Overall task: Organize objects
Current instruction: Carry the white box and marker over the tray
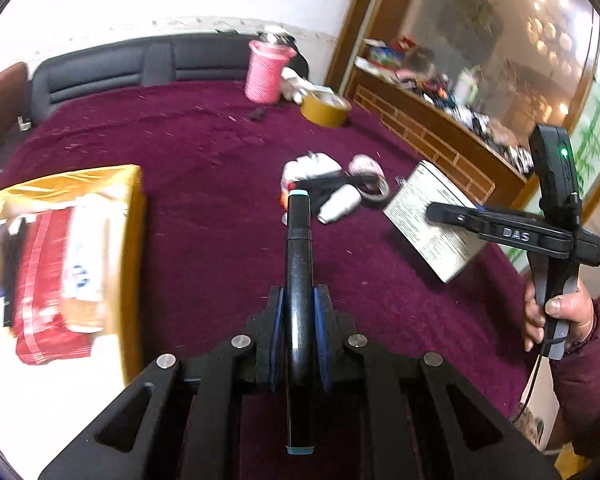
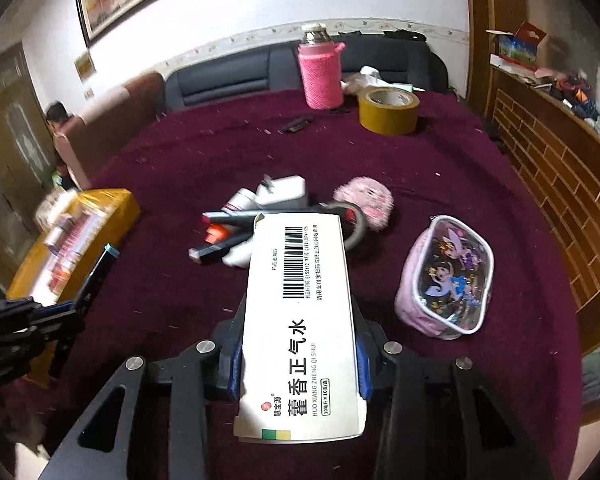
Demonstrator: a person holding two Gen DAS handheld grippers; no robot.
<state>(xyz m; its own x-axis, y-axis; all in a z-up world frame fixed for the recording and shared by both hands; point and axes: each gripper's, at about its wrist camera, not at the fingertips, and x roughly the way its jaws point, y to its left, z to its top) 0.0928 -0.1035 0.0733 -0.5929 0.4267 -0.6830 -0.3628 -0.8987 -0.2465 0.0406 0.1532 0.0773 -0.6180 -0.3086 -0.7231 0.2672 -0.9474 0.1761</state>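
Both grippers clamped: left (image 1: 299, 322) on marker (image 1: 298, 264), right (image 2: 300, 354) on medicine box (image 2: 300, 316); yellow box (image 1: 132, 248) contents blurred, box covers marker pile (image 2: 224, 236).

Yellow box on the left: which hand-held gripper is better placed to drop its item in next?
Left. The left hand-held gripper, clamped on the black marker, is right beside the yellow box. The right hand-held gripper holds the medicine box farther over, past the pile of markers.
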